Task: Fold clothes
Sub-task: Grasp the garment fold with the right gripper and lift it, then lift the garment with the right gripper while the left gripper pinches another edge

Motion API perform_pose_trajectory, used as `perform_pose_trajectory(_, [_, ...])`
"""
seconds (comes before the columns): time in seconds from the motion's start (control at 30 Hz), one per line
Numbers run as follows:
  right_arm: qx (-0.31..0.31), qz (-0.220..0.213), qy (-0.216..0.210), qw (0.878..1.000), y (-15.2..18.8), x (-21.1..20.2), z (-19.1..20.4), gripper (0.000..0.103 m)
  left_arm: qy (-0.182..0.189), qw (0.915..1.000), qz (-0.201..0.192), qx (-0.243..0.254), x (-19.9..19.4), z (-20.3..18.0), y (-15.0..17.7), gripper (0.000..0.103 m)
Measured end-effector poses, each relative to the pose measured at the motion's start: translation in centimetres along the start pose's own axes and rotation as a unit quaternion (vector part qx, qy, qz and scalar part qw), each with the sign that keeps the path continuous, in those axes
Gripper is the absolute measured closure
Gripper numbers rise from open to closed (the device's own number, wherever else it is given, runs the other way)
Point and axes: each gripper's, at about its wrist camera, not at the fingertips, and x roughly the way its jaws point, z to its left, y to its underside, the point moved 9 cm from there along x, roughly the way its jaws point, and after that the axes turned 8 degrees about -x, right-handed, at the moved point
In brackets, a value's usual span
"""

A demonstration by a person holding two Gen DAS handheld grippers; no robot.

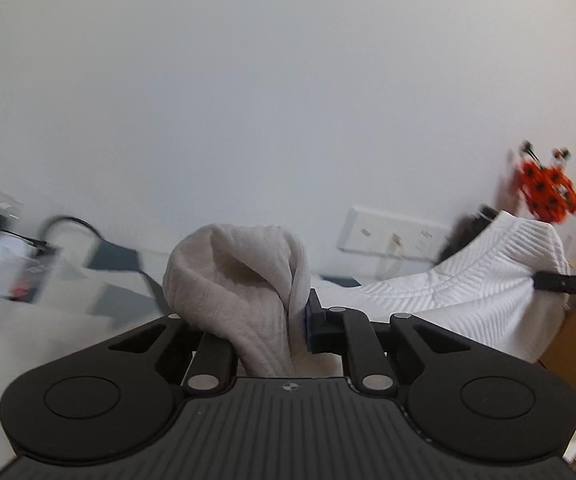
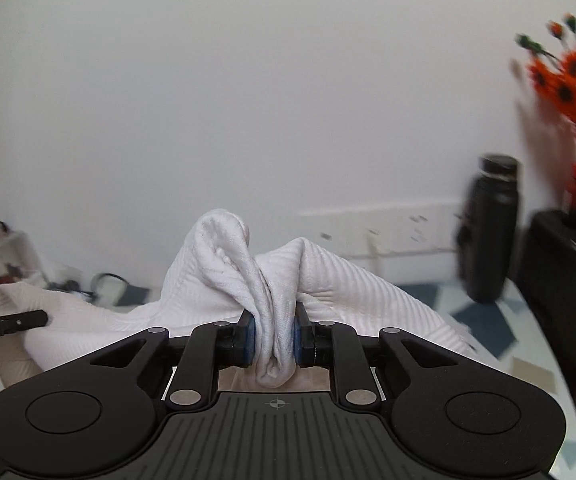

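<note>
A white ribbed garment hangs stretched between my two grippers, lifted off the table. In the left wrist view my left gripper is shut on a bunched corner of the garment, which rises in a fold and hides the left finger; the blue pad of the other finger presses against the cloth. In the right wrist view my right gripper is shut on another bunch of the garment, pinched between both blue pads. Each view catches the other gripper's tip: the right gripper and the left gripper.
A black bottle stands at the back right by orange flowers and a black box. A wall socket strip runs along the white wall. Cables and blurred clutter lie at the left. The tabletop has a blue and white pattern.
</note>
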Motion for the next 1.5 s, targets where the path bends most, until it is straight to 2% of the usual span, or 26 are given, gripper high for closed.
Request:
perform_pose_trajectory(0.07, [-0.014,0.005,-0.014,1.000,-0.3,1.4,1.5,0.086,-0.015,0.9997,-0.013,-0.017,-0.7,1.8,-0.8,0.089])
perform_pose_trajectory(0.1, [-0.022,0.011,-0.020,1.000,-0.2,2.4,2.2,0.082,-0.026,0.9993,-0.015,-0.024,-0.9,2.7,-0.8,0.089])
perform_pose_trajectory(0.27, [-0.055,0.072,0.001,0.996,3.4,7.6,3.7,0.040,-0.072,0.9965,-0.002,-0.043,-0.8,6.0,0.5,0.089])
perform_pose_trajectory(0.4, [-0.063,0.125,0.021,0.990,7.1,10.2,3.2,0.027,-0.091,0.9933,0.006,-0.071,-1.0,8.1,1.6,0.089])
perform_pose_trajectory(0.5, [-0.049,0.159,0.029,0.986,10.1,10.3,1.9,0.021,-0.107,0.9905,0.008,-0.086,-1.1,9.7,1.9,0.089])
perform_pose_trajectory(0.67, [0.012,0.191,0.063,0.980,14.6,8.5,-2.3,0.019,-0.124,0.9878,0.020,-0.093,-1.0,11.0,2.6,0.089])
perform_pose_trajectory(0.8, [0.037,0.211,0.106,0.971,17.1,7.0,-5.0,0.016,-0.137,0.9852,0.043,-0.093,-0.1,11.1,3.8,0.089])
perform_pose_trajectory(1.0, [0.072,0.229,0.106,0.965,19.9,6.3,-6.3,0.013,-0.141,0.9838,0.073,-0.083,1.1,10.1,5.7,0.089])
perform_pose_trajectory(1.07, [0.072,0.232,0.096,0.965,20.4,6.4,-6.0,0.016,-0.139,0.9836,0.080,-0.082,1.4,9.6,6.2,0.089])
perform_pose_trajectory(1.1, [0.069,0.233,0.089,0.966,20.6,6.6,-5.7,0.022,-0.139,0.9836,0.081,-0.081,1.5,9.4,6.3,0.089])
perform_pose_trajectory(1.17, [0.058,0.235,0.069,0.968,20.8,6.8,-5.0,0.044,-0.137,0.9838,0.083,-0.080,1.7,9.1,6.3,0.089])
perform_pose_trajectory(1.2, [0.046,0.240,0.058,0.968,20.9,6.9,-4.3,0.063,-0.136,0.9839,0.084,-0.080,1.9,9.0,6.1,0.089])
perform_pose_trajectory(1.23, [0.034,0.246,0.049,0.967,21.0,6.9,-3.7,0.075,-0.134,0.9840,0.085,-0.080,2.2,8.8,5.9,0.089])
perform_pose_trajectory(1.3, [0.008,0.259,0.027,0.966,21.3,7.0,-2.0,0.086,-0.128,0.9847,0.090,-0.077,3.3,8.4,5.2,0.089])
perform_pose_trajectory(1.33, [-0.005,0.266,0.012,0.964,21.4,6.9,-0.9,0.090,-0.124,0.9853,0.092,-0.074,4.0,8.2,4.8,0.089])
perform_pose_trajectory(1.4, [-0.031,0.280,-0.018,0.959,21.7,6.8,1.2,0.090,-0.112,0.9860,0.113,-0.051,6.0,7.3,4.2,0.089])
perform_pose_trajectory(1.5, [-0.054,0.297,-0.086,0.949,22.2,6.5,5.1,0.090,-0.091,0.9847,0.149,-0.005,9.8,5.0,3.9,0.089])
